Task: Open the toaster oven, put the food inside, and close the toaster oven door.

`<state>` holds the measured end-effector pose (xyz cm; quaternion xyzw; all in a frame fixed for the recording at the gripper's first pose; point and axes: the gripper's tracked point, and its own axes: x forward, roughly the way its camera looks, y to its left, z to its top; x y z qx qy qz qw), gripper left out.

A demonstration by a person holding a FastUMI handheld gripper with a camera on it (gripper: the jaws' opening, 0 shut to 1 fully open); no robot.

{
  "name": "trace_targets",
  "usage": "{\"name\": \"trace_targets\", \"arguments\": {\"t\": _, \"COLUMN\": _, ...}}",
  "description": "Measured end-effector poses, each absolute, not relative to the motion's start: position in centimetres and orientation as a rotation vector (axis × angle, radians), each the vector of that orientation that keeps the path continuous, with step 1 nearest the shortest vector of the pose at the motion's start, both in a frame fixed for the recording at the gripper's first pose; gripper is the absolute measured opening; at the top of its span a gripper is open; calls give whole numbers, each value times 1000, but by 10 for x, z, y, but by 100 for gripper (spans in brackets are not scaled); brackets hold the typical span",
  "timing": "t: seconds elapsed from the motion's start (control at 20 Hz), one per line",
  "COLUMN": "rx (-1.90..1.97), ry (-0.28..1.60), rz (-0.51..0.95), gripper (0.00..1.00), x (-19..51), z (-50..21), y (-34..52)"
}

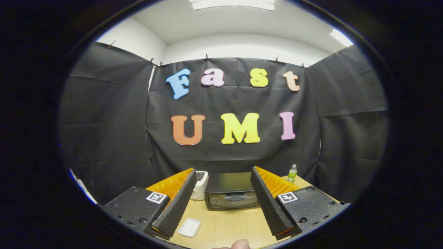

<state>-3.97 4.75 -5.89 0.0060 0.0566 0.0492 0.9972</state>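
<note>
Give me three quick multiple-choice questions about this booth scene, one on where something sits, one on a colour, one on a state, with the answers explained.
1. Where is the black toaster oven relative to the gripper?
A. Clamped between the fingers
B. Beyond the fingers, at the back of the light wooden table
C. On the floor

2. What colour is the small flat tray lying on the table?
A. White
B. Red
C. Blue

3. What state is the toaster oven door in?
A. Hanging wide open
B. Removed
C. Closed

Answers:
1. B, the oven is seen through the gap between the open fingers, far ahead, beside a white toaster.
2. A, the tray is white and sits near one finger's tip.
3. C, the glass front with its handle stands flush against the oven body.

Also there: a small green-labelled bottle beyond the fingers.
</note>
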Motion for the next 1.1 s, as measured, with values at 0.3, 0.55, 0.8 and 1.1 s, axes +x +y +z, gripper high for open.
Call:
{"name": "trace_targets", "arguments": {"t": 0.3, "rx": 26, "ry": 128, "rz": 68, "gripper": 100, "x": -34, "z": -64, "y": 32}}
{"name": "trace_targets", "arguments": {"t": 0.55, "rx": 31, "ry": 140, "rz": 62, "gripper": 100, "x": -31, "z": -67, "y": 30}}
{"name": "trace_targets", "arguments": {"t": 0.8, "rx": 32, "ry": 136, "rz": 62, "gripper": 100, "x": -32, "z": -65, "y": 28}}
{"name": "trace_targets", "arguments": {"t": 1.1, "rx": 28, "ry": 146, "rz": 79, "gripper": 100, "x": -34, "z": -67, "y": 31}}
